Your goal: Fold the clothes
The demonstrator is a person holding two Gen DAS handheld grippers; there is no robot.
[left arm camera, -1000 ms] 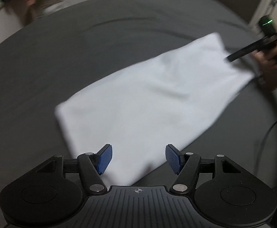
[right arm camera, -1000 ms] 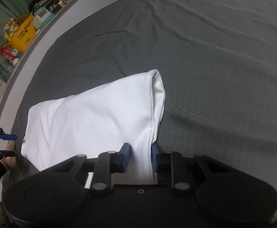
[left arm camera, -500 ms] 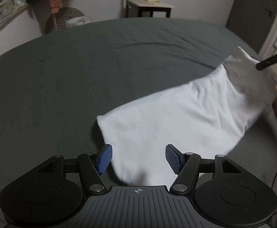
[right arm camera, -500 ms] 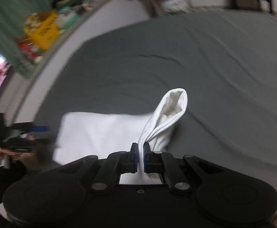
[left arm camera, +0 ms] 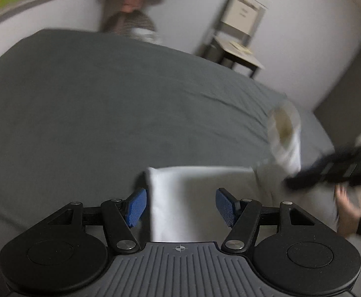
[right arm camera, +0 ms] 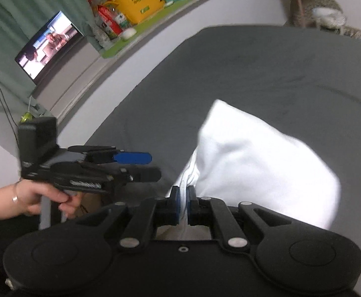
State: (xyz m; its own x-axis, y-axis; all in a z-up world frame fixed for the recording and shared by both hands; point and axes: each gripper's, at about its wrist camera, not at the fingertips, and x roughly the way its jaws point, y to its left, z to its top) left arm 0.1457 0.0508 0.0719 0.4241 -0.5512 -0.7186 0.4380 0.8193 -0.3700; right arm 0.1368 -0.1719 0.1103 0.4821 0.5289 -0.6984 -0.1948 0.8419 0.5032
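Across a wide bed, a dark grey sheet (left arm camera: pixel 106 113) is filling most of both views, lightly creased. On it a white garment (right arm camera: pixel 254 158) is lying partly lifted, its near edge rising at 6 o'clock into the right gripper (right arm camera: pixel 183 198), whose fingers are clamping the fabric. The left gripper (left arm camera: pixel 179 206) is hovering with fingers wide apart over the cloth's corner. At 10 o'clock in the right view a television (right arm camera: pixel 47 45) is glowing below green curtains; a yellow box (right arm camera: pixel 140 1) is sitting on the shelf. A chair (left arm camera: pixel 237 37) is standing at 1 o'clock.
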